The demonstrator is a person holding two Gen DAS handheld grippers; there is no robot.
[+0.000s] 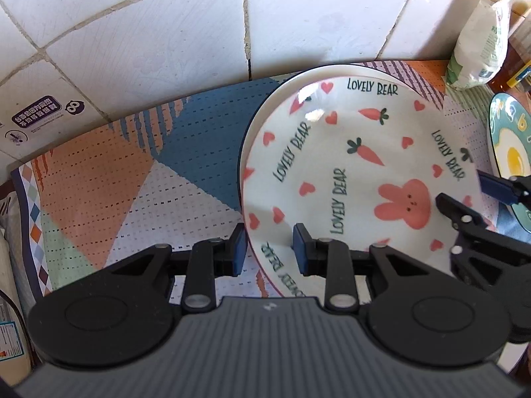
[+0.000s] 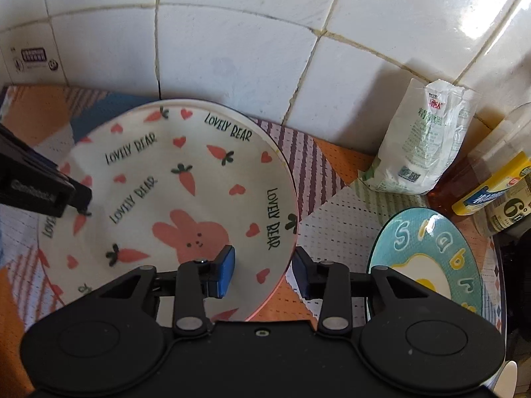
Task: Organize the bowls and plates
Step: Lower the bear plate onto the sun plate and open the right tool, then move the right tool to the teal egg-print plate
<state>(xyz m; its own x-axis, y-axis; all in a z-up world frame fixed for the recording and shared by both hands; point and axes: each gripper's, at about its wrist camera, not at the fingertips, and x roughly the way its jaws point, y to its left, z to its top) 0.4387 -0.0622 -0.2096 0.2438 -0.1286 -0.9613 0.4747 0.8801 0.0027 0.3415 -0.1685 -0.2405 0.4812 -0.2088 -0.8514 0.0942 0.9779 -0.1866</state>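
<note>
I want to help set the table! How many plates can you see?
2, maybe more. The bunny plate lies mid-mat between both tongs; the teal egg plate lies to its right. Another rim shows under the bunny plate, so more may be hidden.

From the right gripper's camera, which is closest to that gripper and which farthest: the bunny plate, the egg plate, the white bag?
1. Bunny plate: its rim sits between the right gripper fingers.
2. Egg plate: just right.
3. White bag: farthest, against the tiled wall.

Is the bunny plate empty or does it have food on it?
Empty: the bunny plate shows only its printed carrots, hearts and lettering, with no food.
</note>
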